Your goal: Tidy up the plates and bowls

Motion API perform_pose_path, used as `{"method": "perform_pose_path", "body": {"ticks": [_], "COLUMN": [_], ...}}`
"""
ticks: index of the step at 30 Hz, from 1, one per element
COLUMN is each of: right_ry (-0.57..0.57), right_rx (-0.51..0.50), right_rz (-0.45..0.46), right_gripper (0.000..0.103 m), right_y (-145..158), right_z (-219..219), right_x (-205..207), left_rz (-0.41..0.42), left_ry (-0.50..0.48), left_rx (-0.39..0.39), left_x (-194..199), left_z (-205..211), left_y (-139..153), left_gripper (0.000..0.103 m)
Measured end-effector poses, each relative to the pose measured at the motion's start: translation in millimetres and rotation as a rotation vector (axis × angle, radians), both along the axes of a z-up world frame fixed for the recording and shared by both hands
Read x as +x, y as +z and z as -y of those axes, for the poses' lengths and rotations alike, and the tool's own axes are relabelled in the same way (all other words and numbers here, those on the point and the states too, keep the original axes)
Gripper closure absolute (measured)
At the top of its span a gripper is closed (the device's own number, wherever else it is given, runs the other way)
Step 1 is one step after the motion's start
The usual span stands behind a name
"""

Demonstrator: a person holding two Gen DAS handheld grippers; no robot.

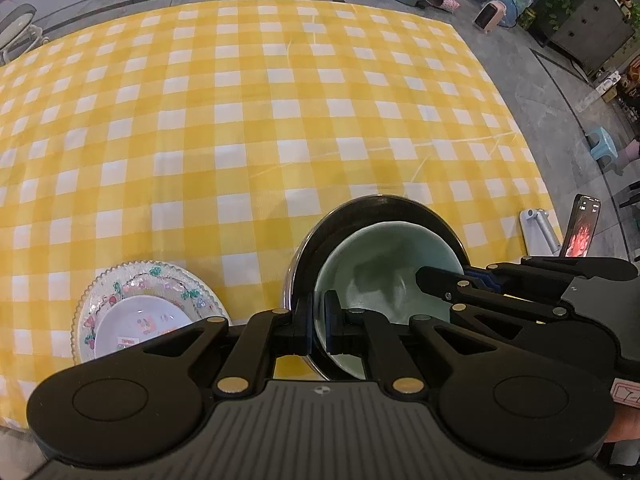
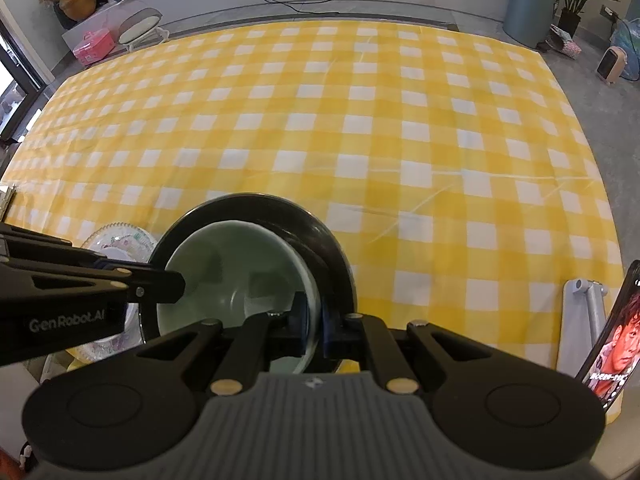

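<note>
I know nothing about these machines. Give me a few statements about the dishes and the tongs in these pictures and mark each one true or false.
1. The green bowl sits inside the larger dark bowl. True.
2. The left tongs pinch the green bowl's rim. True.
3. The right tongs hang open, far from any dish. False: they grip the green bowl's rim on its other side.
4. The small white plate lies on the flowered plate. True.
5. The tablecloth is blue and striped. False: it is yellow and white checked.
6. The phone lies flat with a dark screen. False: it is propped up and shows a picture.
</note>
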State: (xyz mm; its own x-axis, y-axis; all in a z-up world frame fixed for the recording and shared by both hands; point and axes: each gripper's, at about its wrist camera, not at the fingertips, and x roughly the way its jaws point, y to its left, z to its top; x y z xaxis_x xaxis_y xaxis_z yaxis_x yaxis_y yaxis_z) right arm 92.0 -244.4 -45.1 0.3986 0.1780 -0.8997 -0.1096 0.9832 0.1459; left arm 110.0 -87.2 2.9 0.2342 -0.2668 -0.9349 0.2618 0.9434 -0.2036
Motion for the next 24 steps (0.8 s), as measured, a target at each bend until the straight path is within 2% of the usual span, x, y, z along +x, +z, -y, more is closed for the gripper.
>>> {"method": "perform_pose_path", "body": {"ticks": [2, 11, 16, 19, 20, 24], "right_ry": [-0.011, -0.016, -0.022, -0.018, -0.021, -0.028], "right_rx": [-0.011, 0.001, 0.004, 0.011, 0.008, 0.017], "right_rz": [0.013, 0.034, 0.061, 0.125, 0.153, 0.258], "right_gripper": [0.094, 0.094, 0.093, 0.082, 0.074, 0.067], "right_y": [2.3, 11.5, 15.9, 23.3, 27.4, 40.8], "right_z": [1.5, 8.6, 7.6, 5.1, 4.6, 3.8], "right_x": [-0.2, -2.9, -6.7, -13.8, -16.5, -27.1], "left_rz": [0.002, -0.002, 0.034, 0.069, 0.086, 0.159], "left_ry": [0.001, -0.004, -0.012, -0.018, -0.02, -0.011], "left_rx": [-0.013, -0.015, -0.022, -0.026, -0.026, -0.032], "left_x": [0.0, -1.7, -5.4, -8.8, -10.6, -19.0], "left_z": [-0.2, 1.5, 0.1, -1.5, -2.2, -7.9], "left_y": [1.0, -0.2, 7.8, 15.4, 17.9, 29.3], "left_gripper": [0.096, 0.096, 0.096, 0.096, 0.096, 0.078]}}
